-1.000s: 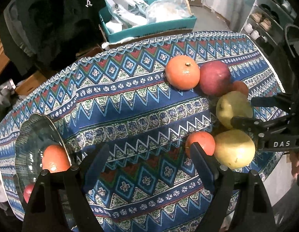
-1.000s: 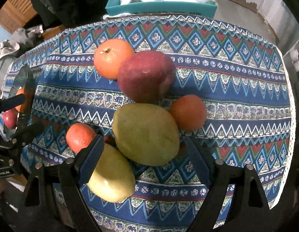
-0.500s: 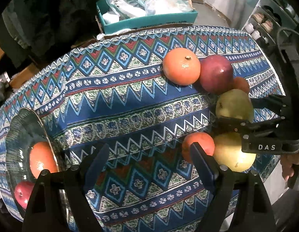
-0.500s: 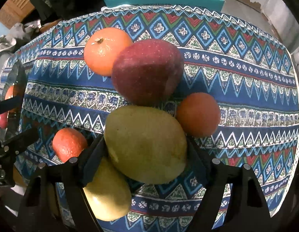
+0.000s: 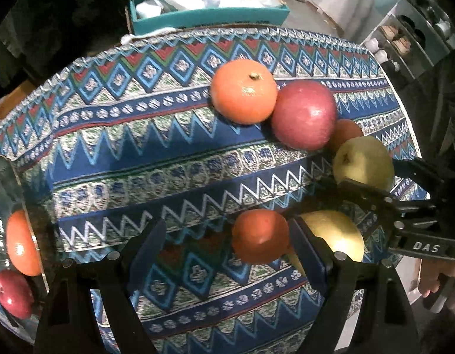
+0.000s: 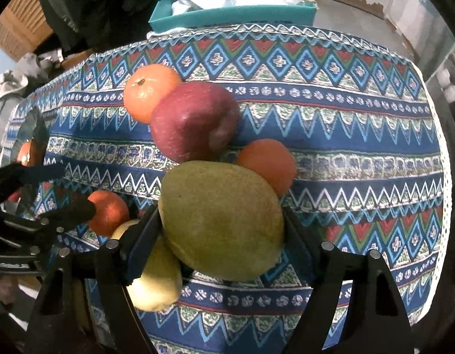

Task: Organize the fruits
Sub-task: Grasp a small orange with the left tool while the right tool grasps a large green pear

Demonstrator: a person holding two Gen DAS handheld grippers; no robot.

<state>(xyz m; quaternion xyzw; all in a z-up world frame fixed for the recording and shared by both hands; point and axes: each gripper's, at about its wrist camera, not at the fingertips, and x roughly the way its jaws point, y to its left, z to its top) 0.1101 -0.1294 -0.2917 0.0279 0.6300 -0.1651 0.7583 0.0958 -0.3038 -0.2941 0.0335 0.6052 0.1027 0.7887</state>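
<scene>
Fruits lie on a patterned cloth. My right gripper point(image 6: 221, 230) is open with its fingers on both sides of a yellow-green pear point(image 6: 221, 221); it also shows in the left wrist view point(image 5: 363, 162). My left gripper point(image 5: 227, 236) is open, and a small orange point(image 5: 260, 236) sits just inside its right finger. A second pear point(image 5: 336, 233) lies behind that finger. A large orange point(image 5: 243, 91), a red apple point(image 5: 304, 115) and another small orange point(image 6: 267, 162) lie further back. A glass bowl point(image 5: 3, 183) at the left holds an orange point(image 5: 21, 242) and a red apple point(image 5: 11, 293).
A teal box point(image 5: 209, 14) with plastic bags stands beyond the table's far edge. Shelves point(image 5: 413, 35) with small items stand at the right. Dark clothing hangs at the back left. The cloth's edge drops off near the right gripper.
My right gripper has moved forward, so the pear now sits between its fingers. My left gripper has moved forward and right, bringing the small orange between its fingers.
</scene>
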